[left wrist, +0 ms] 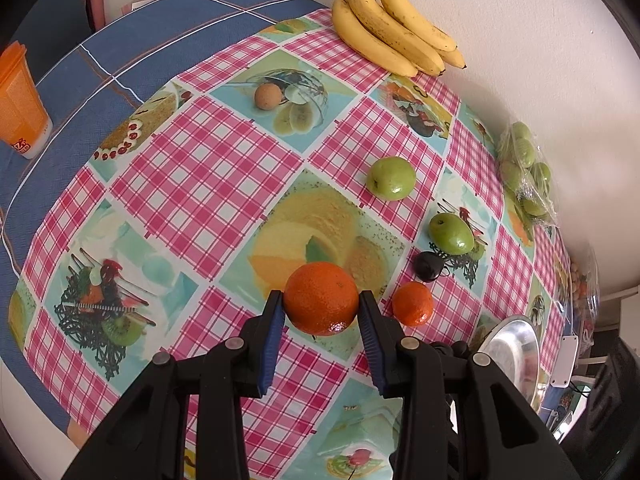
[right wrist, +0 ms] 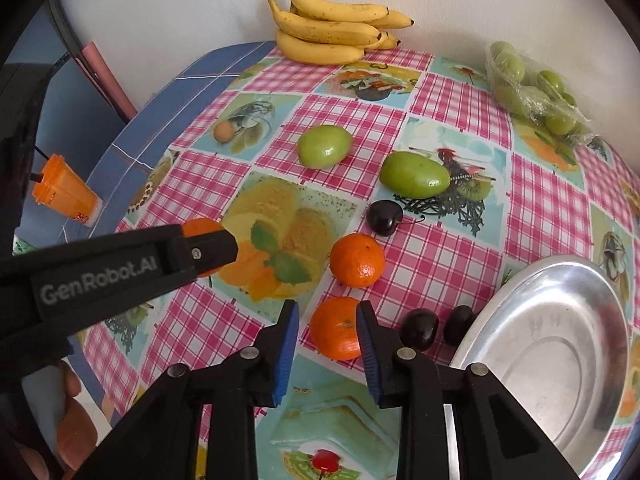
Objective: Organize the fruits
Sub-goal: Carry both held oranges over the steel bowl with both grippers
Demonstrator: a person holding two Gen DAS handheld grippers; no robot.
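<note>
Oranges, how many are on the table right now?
3: one orange between the left gripper fingers, one between the right gripper fingers, one loose beside the cherry.

Glossy printed vinyl cloth (right wrist: pixel 440 264) over desk; polished metal plate (right wrist: pixel 560 352) mirror-bright; clear crinkled plastic bag (right wrist: pixel 532 92) round green fruit; mandarin (left wrist: pixel 321 298) skin dimpled; matt black plastic claw (right wrist: pixel 327 344), ribbed blue pads (right wrist: pixel 287 344).

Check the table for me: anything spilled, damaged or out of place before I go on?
Nothing spilled or damaged. The fruit is just loose: three mandarins, one in the left tool, two green fruits and dark cherries scattered on the tablecloth, while the metal dish holds none. The bananas show brown speckles only.
</note>
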